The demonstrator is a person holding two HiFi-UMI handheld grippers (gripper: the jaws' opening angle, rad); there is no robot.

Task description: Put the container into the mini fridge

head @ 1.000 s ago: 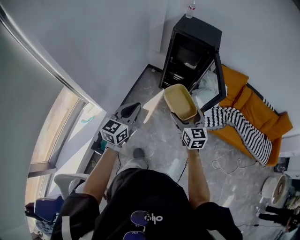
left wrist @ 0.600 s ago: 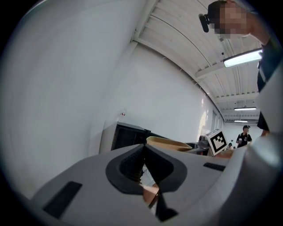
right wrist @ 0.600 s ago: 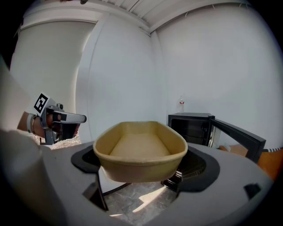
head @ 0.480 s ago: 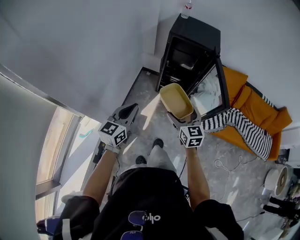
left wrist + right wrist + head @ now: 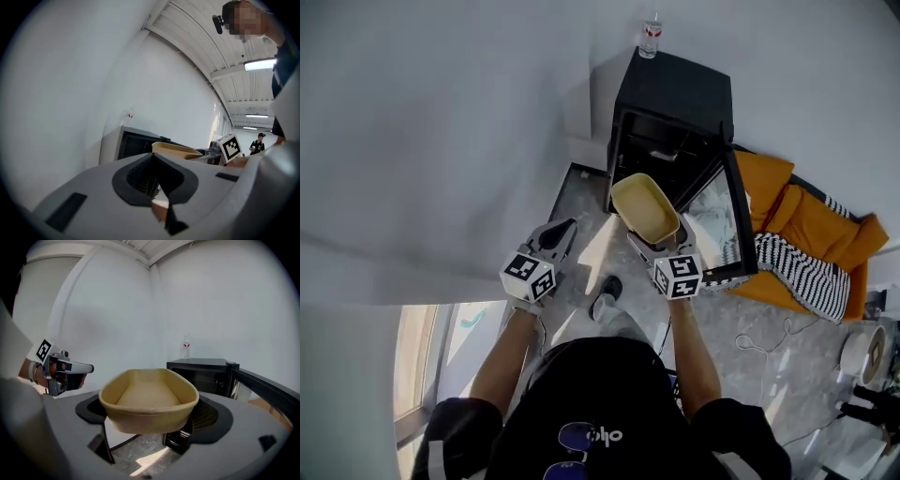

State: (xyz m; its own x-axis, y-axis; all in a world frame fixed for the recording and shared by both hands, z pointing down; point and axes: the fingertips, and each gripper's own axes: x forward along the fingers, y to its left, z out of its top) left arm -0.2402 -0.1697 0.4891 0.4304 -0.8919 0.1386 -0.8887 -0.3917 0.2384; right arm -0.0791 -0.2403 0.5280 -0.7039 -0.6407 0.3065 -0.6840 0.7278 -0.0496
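Right now my right tongs (image 5: 150, 414) are clamped on the near end of the tan container (image 5: 149, 399). It sticks out ahead of them, level and empty as far as I can see. My left tongs (image 5: 152, 180) are pressed together on nothing and hang off to the side, well clear of the load. The container is in the air above the floor (image 5: 581, 187), in front of the open mini fridge (image 5: 673, 103), and is not inside it yet. The fridge door (image 5: 729, 216) swings out on my right.

I think the step in hand is the carry-in. To do it well I should keep the container flat and steer its far end straight at the opening. I should stay left of the door's edge and hold my grip until the bottom rests on a shelf. My left tongs could steady the door if it drifts.

The fridge interior is dark, so I cannot tell how its shelves lie or which has room. The container hides where my right tongs grip it. A small bottle (image 5: 650, 37) stands on top of the fridge, but its label is too small to read.
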